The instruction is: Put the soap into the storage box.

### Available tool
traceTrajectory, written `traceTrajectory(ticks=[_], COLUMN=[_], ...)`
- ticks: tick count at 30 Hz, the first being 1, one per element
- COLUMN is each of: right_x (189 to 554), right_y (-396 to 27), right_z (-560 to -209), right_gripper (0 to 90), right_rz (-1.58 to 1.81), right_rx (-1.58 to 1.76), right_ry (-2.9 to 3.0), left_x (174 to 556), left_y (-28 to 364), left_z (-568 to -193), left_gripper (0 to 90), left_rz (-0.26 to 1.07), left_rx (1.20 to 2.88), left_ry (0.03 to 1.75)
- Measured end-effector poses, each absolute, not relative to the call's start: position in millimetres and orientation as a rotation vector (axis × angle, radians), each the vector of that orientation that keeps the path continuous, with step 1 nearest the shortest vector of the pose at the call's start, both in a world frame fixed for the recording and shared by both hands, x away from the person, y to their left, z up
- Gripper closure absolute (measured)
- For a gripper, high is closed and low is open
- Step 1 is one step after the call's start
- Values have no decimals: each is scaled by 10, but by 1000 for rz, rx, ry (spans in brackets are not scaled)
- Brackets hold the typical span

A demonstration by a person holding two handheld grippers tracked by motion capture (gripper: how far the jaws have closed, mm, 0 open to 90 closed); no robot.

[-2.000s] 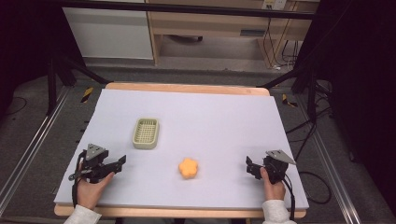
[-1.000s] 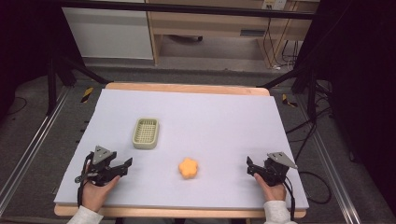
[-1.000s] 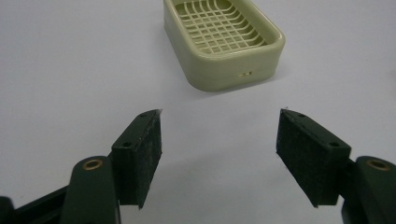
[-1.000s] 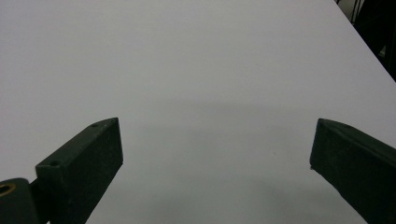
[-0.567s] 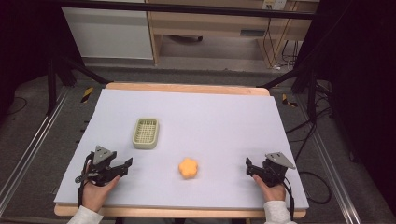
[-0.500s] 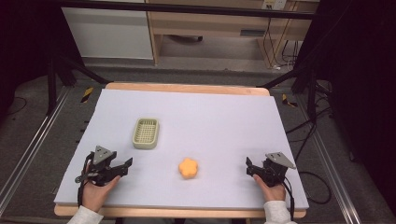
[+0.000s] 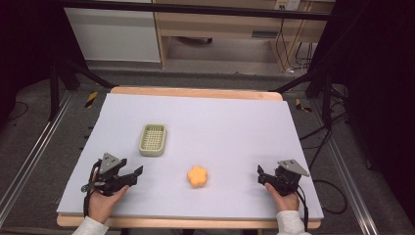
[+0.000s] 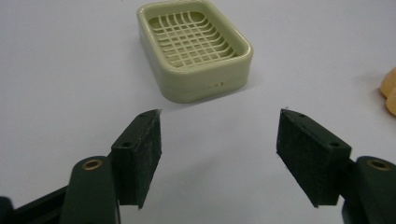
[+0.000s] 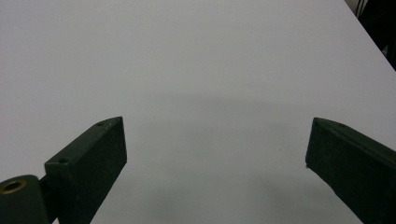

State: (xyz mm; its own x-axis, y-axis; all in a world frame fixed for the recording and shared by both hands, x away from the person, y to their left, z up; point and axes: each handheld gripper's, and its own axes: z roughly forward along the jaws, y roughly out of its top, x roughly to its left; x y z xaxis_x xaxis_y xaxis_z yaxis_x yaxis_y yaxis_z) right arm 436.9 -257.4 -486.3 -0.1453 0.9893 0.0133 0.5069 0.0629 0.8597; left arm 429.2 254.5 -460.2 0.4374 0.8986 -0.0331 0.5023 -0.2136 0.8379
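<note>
A pale green slotted soap dish (image 7: 153, 139) sits left of the table's middle, and it appears just beyond the jaws in the left gripper view (image 8: 194, 49). An orange flower-shaped piece (image 7: 197, 176) lies near the front centre; its edge (image 8: 389, 91) peeks in at the right of the left gripper view. My left gripper (image 7: 134, 175) rests at the front left, open, nothing between its pads (image 8: 140, 158). My right gripper (image 7: 260, 175) rests at the front right, open wide over bare table (image 9: 215, 140).
The white table top (image 7: 230, 122) has a wooden rim at the far and near edges. Black frame legs and cables stand on the floor on both sides. A wooden cabinet stands beyond the table.
The left gripper shifted slightly forward and right from two seconds ago. The right gripper has stayed nearly still. The dish and the orange piece have not moved.
</note>
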Motion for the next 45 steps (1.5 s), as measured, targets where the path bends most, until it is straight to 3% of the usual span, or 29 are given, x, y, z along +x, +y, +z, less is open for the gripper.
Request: traceTrajectory(ticks=[45], right_x=[4396], right_y=[-2578], right_z=[-4872], right_gripper=[60], right_rz=[980], right_rx=[1505], right_ry=[1748], left_x=[4286], left_y=[1880], left_z=[-4419], left_gripper=[315], left_rz=[530], left_rx=[1922], left_ry=[998])
